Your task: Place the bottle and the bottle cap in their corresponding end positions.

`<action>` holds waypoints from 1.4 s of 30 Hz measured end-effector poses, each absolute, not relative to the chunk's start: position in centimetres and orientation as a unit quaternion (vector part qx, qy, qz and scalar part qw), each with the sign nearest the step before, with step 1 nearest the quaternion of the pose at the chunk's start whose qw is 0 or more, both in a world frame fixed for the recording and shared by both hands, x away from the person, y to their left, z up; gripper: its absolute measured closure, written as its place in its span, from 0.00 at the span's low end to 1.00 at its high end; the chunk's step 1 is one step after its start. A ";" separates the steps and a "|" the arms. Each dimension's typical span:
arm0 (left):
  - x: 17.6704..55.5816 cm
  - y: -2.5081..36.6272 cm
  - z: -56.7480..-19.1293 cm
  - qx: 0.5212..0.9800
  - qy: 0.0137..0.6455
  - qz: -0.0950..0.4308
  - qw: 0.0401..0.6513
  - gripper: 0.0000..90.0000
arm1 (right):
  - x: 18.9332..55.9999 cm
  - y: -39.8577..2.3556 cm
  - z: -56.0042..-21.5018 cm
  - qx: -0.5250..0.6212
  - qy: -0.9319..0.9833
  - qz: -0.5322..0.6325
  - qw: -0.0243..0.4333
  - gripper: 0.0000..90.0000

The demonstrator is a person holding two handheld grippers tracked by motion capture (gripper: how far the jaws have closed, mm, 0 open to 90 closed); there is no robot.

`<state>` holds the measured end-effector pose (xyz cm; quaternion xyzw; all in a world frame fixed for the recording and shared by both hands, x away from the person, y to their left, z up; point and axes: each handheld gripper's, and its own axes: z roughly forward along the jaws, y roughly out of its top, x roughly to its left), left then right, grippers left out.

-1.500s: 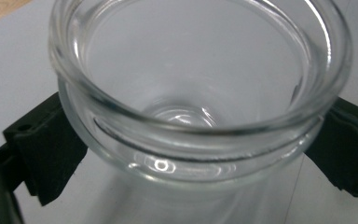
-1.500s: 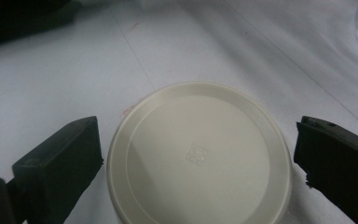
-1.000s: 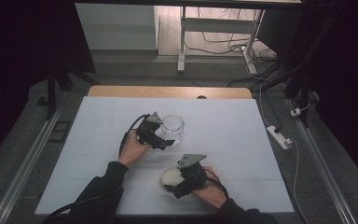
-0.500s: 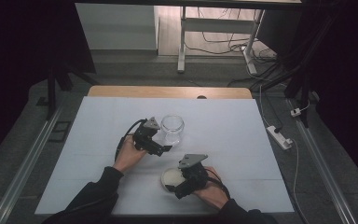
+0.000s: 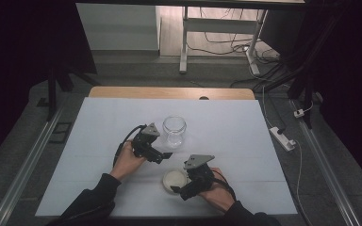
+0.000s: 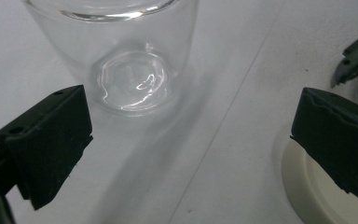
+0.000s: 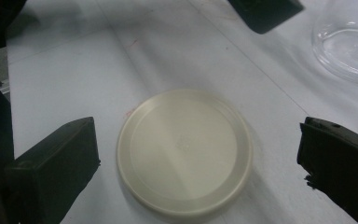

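A clear, empty glass jar (image 5: 174,129) stands upright near the middle of the white table (image 5: 99,141). In the left gripper view the jar (image 6: 130,60) sits just ahead of my left gripper (image 6: 191,126), whose jaws are wide open and empty. In the high view my left gripper (image 5: 162,157) is just in front of and left of the jar. A round cream lid (image 5: 173,178) lies flat on the table. My right gripper (image 7: 198,140) is open, one jaw on each side of the lid (image 7: 184,151), not touching it. In the high view my right gripper (image 5: 180,188) is at the lid's near right edge.
The lid's edge (image 6: 307,191) shows at the lower right of the left gripper view. The jar's base (image 7: 349,46) and a jaw of the left gripper show at the top of the right gripper view. A power strip (image 5: 283,138) lies off the table's right edge.
My left gripper has drawn back a little from the jar toward the near side. The right gripper has stayed by the lid.
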<state>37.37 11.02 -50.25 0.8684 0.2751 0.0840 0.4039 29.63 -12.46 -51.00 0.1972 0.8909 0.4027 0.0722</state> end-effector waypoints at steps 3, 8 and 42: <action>36.8 11.2 -50.1 0.867 0.274 0.080 0.409 0.00 | 29.7 -12.7 -50.8 0.199 0.889 0.405 0.074 0.00; 35.5 11.6 -49.7 0.862 0.276 0.076 0.418 0.00 | 29.7 -13.1 -50.5 0.204 0.885 0.411 0.080 0.00; 29.2 14.4 -49.8 0.870 0.291 0.063 0.394 0.00 | 29.1 -16.1 -49.6 0.241 0.877 0.405 0.090 0.00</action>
